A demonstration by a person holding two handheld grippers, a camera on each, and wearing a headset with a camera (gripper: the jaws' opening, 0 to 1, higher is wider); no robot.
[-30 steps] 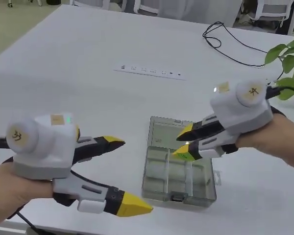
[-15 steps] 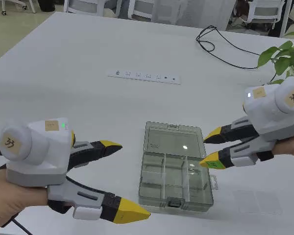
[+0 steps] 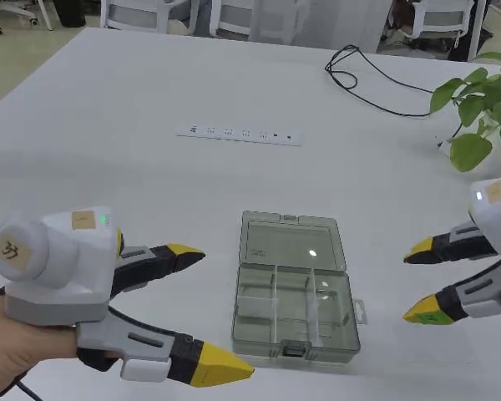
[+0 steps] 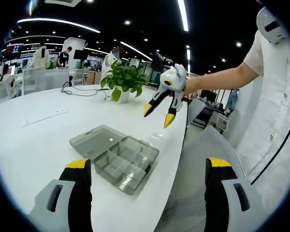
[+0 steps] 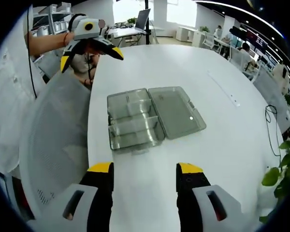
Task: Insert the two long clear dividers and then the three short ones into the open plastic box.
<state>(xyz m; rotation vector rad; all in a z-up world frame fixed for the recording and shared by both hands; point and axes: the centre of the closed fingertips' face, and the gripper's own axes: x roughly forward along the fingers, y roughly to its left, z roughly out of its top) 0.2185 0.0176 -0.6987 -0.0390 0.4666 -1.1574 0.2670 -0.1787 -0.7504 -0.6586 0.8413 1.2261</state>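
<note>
The smoky clear plastic box (image 3: 294, 311) lies open near the table's front edge, its lid (image 3: 291, 242) folded flat behind the tray. Clear dividers (image 3: 275, 302) stand inside and split the tray into several compartments. My left gripper (image 3: 215, 309) hovers left of the box, open wide and holding nothing. My right gripper (image 3: 411, 284) hangs to the right of the box, also open with nothing in it. In the left gripper view the box (image 4: 117, 157) sits ahead of the left gripper (image 4: 147, 163), with the right gripper (image 4: 158, 117) beyond it. In the right gripper view the box (image 5: 134, 123) lies past the right gripper (image 5: 145, 167), and the left gripper (image 5: 90, 58) floats farther off.
A white power strip (image 3: 238, 134) lies mid-table. A black cable (image 3: 359, 79) loops at the far right. A potted plant (image 3: 476, 109) stands at the right edge. A grey mesh chair (image 5: 58, 145) stands at the table's near side.
My right gripper has drawn away to the right, from over the box to well clear of it. The left gripper has stayed about where it was. The head camera has shifted.
</note>
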